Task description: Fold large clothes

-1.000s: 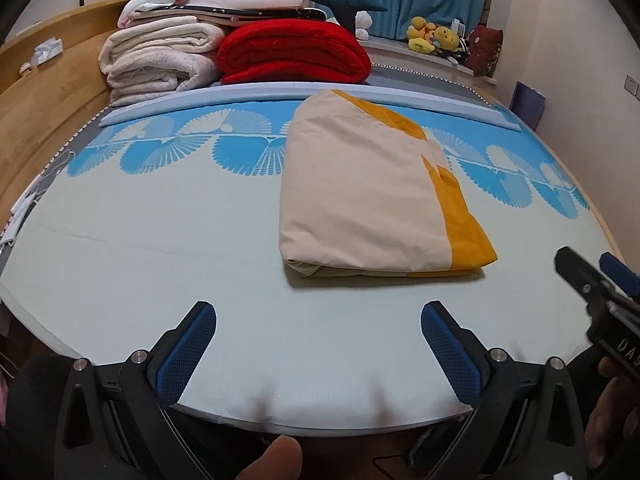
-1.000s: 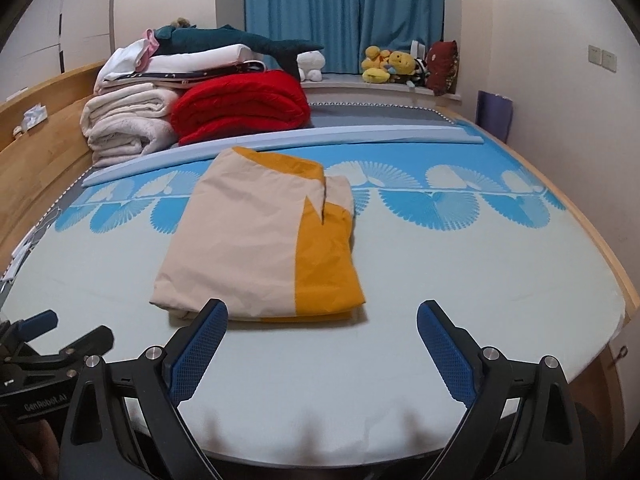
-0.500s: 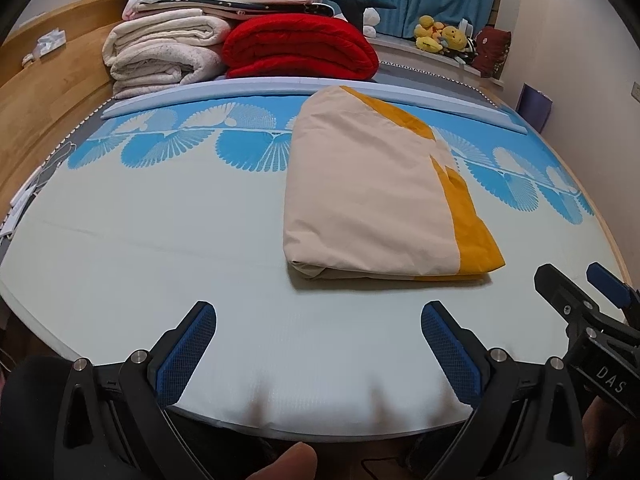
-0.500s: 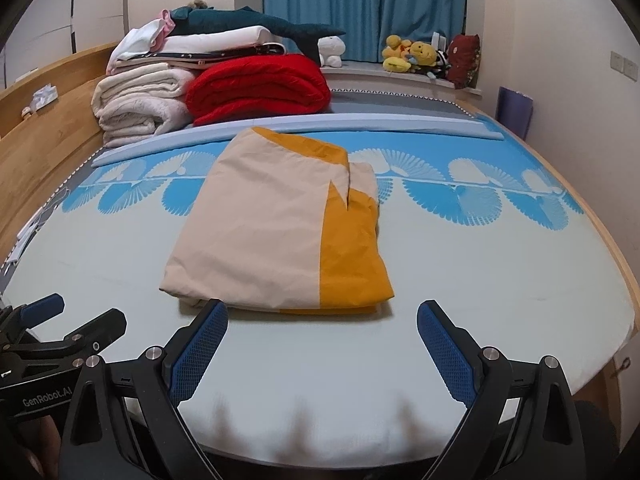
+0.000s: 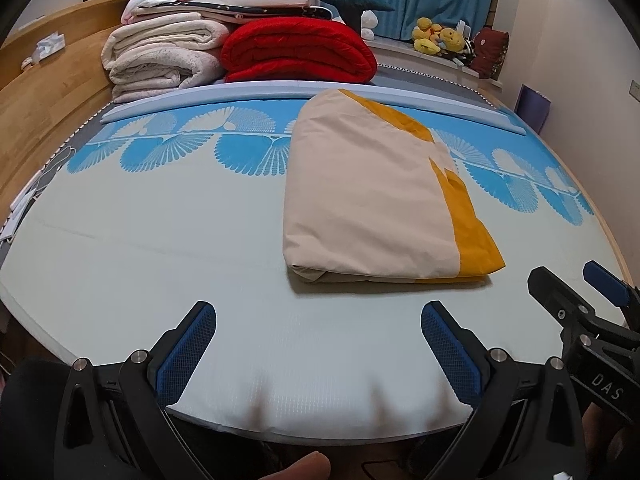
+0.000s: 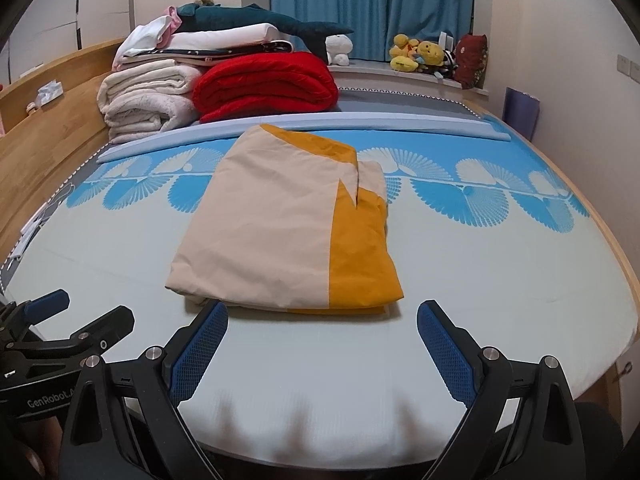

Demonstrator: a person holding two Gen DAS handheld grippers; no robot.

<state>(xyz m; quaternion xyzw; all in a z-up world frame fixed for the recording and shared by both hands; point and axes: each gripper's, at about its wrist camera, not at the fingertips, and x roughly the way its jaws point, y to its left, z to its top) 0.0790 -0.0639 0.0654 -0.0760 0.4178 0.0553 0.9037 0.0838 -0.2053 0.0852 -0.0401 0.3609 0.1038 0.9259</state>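
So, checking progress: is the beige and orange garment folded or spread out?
Folded: the beige and orange garment lies as a compact layered rectangle on the bed.

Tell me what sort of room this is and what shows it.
Most likely a bedroom. A wide mattress in a wooden bed frame fills the view, folded blankets are stacked at its far end, and plush toys sit on the sill by blue curtains.
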